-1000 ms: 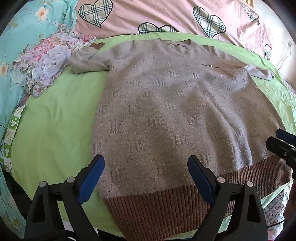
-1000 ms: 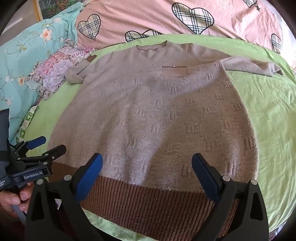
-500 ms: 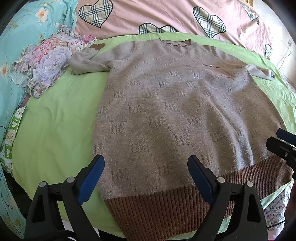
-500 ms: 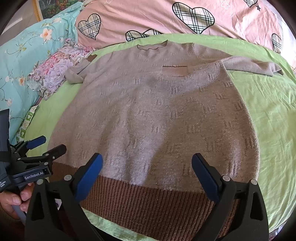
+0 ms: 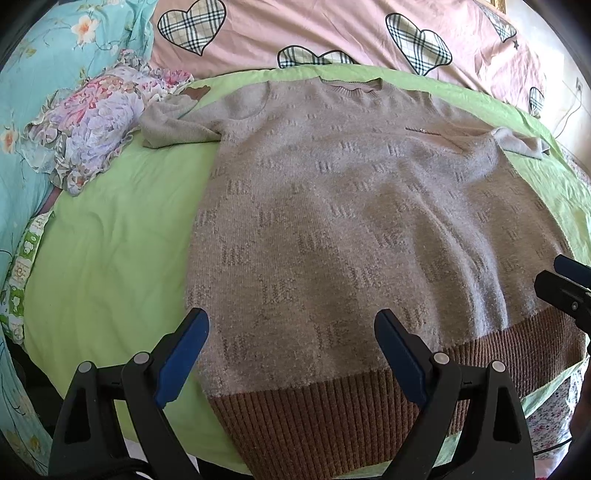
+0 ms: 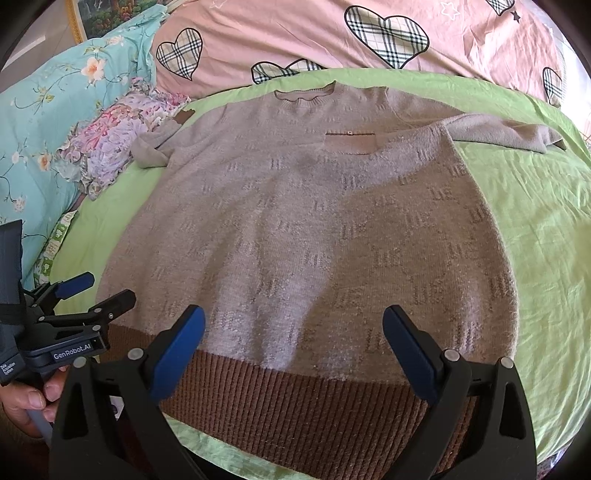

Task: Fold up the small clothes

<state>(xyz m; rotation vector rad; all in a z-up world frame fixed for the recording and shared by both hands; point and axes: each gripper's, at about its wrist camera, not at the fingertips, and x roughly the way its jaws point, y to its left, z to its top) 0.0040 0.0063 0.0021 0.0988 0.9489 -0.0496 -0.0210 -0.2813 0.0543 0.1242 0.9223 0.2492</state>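
Observation:
A grey knit sweater with a brown ribbed hem lies flat, front up, on a green sheet; it also shows in the right wrist view. Its sleeves are bunched at the far left and far right. My left gripper is open and empty above the hem's left part. My right gripper is open and empty above the hem's middle. The left gripper also shows in the right wrist view, open, and the right gripper's tips show in the left wrist view.
A floral garment lies crumpled at the sheet's far left. A pink quilt with plaid hearts lies behind the sweater. A teal floral pillow lies at the left. The bed's front edge is just below the hem.

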